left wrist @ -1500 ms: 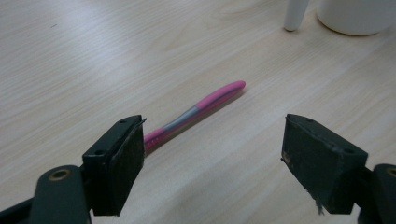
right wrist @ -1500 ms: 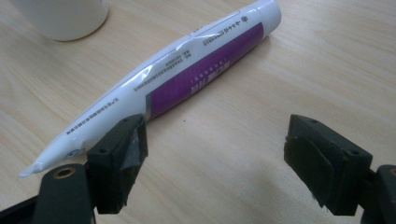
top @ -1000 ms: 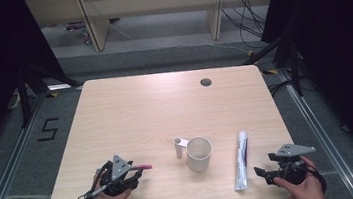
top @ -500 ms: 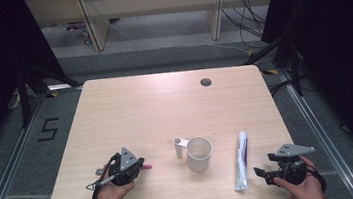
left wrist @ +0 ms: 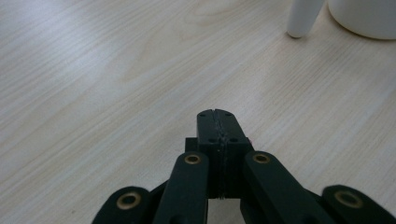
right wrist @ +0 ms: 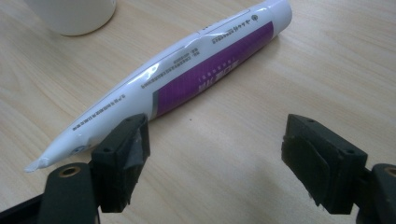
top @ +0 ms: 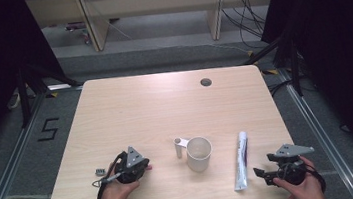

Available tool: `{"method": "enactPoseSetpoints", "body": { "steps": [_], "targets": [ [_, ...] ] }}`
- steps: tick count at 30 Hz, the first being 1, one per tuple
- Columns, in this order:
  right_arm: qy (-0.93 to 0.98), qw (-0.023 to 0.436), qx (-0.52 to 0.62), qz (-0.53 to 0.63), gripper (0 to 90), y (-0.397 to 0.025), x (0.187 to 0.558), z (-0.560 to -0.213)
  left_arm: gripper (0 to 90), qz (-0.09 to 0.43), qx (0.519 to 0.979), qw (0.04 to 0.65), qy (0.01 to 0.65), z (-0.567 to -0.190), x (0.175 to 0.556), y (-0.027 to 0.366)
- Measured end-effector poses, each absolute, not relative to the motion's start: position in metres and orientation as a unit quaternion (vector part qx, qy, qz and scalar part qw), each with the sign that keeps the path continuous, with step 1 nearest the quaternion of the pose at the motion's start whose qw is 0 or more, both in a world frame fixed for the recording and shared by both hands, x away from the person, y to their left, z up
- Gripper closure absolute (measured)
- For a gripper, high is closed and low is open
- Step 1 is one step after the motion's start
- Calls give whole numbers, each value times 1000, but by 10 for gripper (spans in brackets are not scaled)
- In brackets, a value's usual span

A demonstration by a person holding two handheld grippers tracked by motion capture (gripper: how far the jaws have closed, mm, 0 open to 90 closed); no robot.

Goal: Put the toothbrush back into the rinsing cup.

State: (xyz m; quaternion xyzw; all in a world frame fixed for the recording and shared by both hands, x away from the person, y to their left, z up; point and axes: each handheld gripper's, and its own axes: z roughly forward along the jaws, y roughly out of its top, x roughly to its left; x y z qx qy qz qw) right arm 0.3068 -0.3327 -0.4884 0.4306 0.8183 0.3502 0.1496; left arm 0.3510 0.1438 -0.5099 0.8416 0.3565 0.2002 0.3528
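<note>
A white cup (top: 199, 153) stands near the table's front, its handle (top: 179, 147) pointing left. A white and purple toothpaste tube (top: 241, 160) lies flat to its right. My left gripper (top: 143, 167) rests left of the cup with its jaws pressed together, and a short pink stick (top: 148, 167) shows at their tip. In the left gripper view the gripper (left wrist: 216, 114) points at the cup (left wrist: 369, 18), and a pink sliver (left wrist: 251, 140) peeks beside the jaws. My right gripper (top: 262, 166) is open just right of the tube's flat end; that view shows the gripper (right wrist: 215, 154) with the tube (right wrist: 187, 79) ahead, outside the jaws.
A small grey object (top: 99, 171) lies on the table left of the left hand. A round cable hole (top: 206, 82) sits near the table's far edge. Shelving legs and cables stand on the floor beyond the table.
The left hand has turned and shifted a little toward the cup, and less of the pink stick shows past its jaws. The right gripper has stayed put.
</note>
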Motion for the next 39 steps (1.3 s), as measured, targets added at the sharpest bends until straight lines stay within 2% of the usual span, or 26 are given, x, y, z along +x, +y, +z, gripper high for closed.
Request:
{"method": "enactPoseSetpoints", "body": {
  "steps": [18,27,30,39],
  "targets": [
    [818,147,434,349,243,-332,306,-488,873,164,864,344,330,-511,312,141],
    [819,151,430,347,243,-332,307,-489,862,161,870,340,318,-509,294,152],
    [819,138,431,352,243,-331,307,-489,861,157,865,349,325,-509,288,156],
    [823,151,427,344,243,-331,307,-489,859,154,868,340,328,-509,273,173]
  ]
}}
